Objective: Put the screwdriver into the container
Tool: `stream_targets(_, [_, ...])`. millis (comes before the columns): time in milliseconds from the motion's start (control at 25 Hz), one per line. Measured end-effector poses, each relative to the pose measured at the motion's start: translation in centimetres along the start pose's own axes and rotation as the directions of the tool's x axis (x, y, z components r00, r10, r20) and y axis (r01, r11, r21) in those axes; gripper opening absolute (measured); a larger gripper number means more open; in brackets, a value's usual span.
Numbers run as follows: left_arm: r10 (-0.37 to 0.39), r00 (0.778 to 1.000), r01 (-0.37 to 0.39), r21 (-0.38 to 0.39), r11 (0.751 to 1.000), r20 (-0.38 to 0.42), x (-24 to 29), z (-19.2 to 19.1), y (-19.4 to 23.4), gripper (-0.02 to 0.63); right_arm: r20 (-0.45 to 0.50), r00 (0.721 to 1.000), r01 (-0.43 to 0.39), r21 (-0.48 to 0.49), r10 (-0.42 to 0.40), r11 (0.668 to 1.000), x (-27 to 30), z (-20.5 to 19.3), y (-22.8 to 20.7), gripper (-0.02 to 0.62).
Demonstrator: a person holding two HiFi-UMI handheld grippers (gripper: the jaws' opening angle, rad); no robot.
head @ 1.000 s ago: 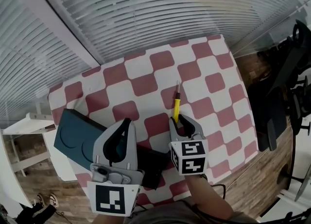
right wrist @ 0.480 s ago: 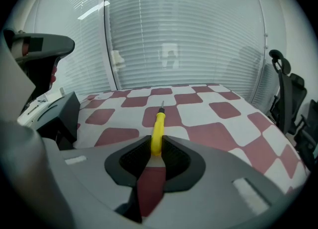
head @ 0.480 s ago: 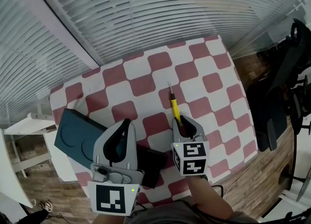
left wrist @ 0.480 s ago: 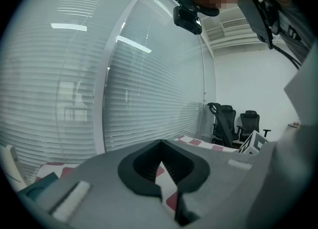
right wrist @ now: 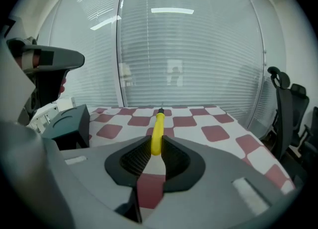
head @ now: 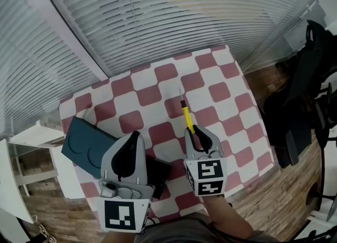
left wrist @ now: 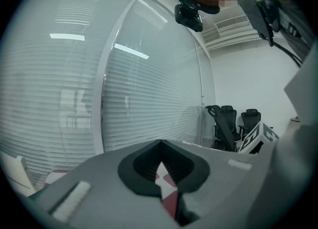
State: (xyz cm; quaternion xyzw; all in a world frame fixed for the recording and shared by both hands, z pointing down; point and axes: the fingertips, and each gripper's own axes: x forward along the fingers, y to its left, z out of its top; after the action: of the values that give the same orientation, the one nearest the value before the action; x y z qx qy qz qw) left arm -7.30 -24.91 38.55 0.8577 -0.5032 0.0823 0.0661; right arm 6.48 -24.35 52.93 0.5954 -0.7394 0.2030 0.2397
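A yellow-handled screwdriver (head: 186,115) sticks out ahead of my right gripper (head: 197,130), its metal tip pointing away over the red-and-white checked table (head: 224,73). The jaws have just been closing and are now shut on the handle; in the right gripper view the screwdriver (right wrist: 158,132) sits pinched between the pads of the gripper (right wrist: 156,142), above the tabletop. The dark teal container (head: 86,143) stands at the table's left edge, beside my left gripper (head: 132,135); it also shows in the right gripper view (right wrist: 68,122). My left gripper (left wrist: 159,143) is shut with nothing in it.
Window blinds (head: 158,15) run behind the table's far edge. Black office chairs (head: 305,94) stand to the right on the wooden floor. A white shelf (head: 29,134) is left of the table, close to the container.
My right gripper's jaws closed on the screwdriver's handle and lifted it off the table, its tip swinging slightly left. Both grippers have risen.
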Motion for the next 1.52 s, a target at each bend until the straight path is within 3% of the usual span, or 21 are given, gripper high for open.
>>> stream_targets(200, [0.029, 0.999, -0.03, 0.015, 0.999, 0.04, -2.5, 1.9, -2.3, 0.0, 0.098, 0.995, -0.031, -0.032, 0.034, 0.999, -4.2, 3.0, 0.0, 0.088])
stream_targets(360, [0.08, 0.991, -0.086, 0.056, 0.995, 0.108, -4.7, 4.3, -3.6, 0.0, 0.215, 0.973, -0.073, -0.071, 0.087, 0.995, -8.3, 7.0, 0.0, 0.089])
stream_targets(560, [0.149, 0.978, -0.163, 0.092, 0.982, 0.145, -8.7, 6.4, -5.0, 0.0, 0.336, 0.927, -0.133, -0.124, 0.168, 0.983, -14.7, 10.9, 1.3, 0.089])
stream_targets(800, [0.221, 0.952, -0.246, 0.105, 0.963, 0.21, -12.5, 7.7, -6.1, 0.0, 0.462, 0.849, -0.18, -0.207, 0.258, 0.962, -20.8, 14.5, 3.0, 0.089])
stream_targets(1120, [0.279, 0.927, -0.314, 0.113, 0.943, 0.252, -17.4, 8.6, -7.2, 0.0, 0.499, 0.803, -0.209, -0.273, 0.324, 0.939, -25.6, 14.9, 5.1, 0.089])
stream_targets(1520, [0.317, 0.906, -0.353, 0.086, 0.932, 0.28, -23.4, 7.7, -6.4, 0.0, 0.462, 0.801, -0.23, -0.348, 0.379, 0.909, -27.5, 12.8, 9.9, 0.089])
